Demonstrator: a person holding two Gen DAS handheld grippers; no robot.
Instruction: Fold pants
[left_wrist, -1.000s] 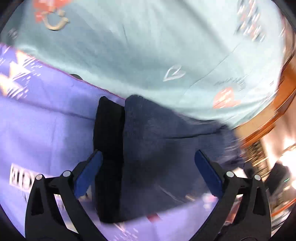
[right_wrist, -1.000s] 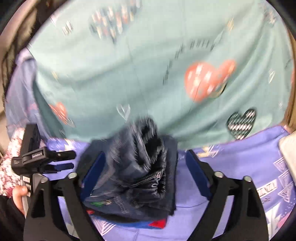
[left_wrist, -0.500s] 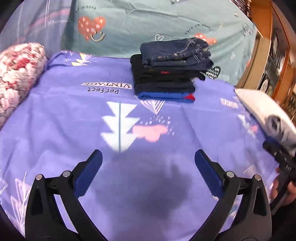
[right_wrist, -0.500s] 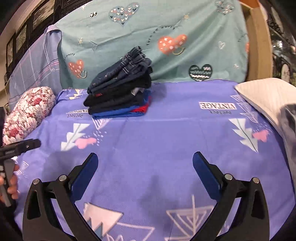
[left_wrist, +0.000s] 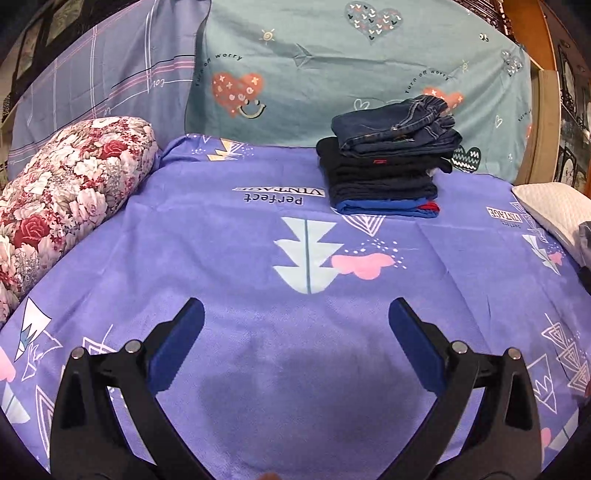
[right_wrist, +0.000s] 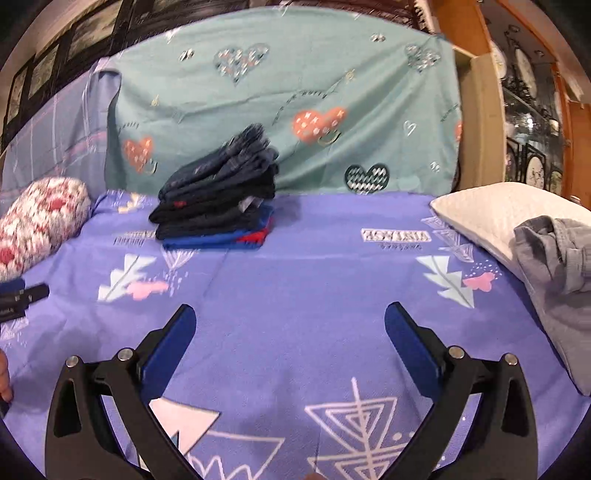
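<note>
Left wrist: folded denim pants (left_wrist: 395, 127), splayed left gripper (left_wrist: 295, 321), right gripper (right_wrist: 290, 321).

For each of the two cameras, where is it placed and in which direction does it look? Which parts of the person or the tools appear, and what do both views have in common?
Left wrist: sits on the left gripper, open and empty over the purple sheet, facing the stack of folded pants; only its own fingers show.
Right wrist: sits on the right gripper, open and empty, facing the same stack; the other gripper's tip appears at the left edge, grey pants at right.
Shared: stack, sheet, floral pillow, white pillow.
</note>
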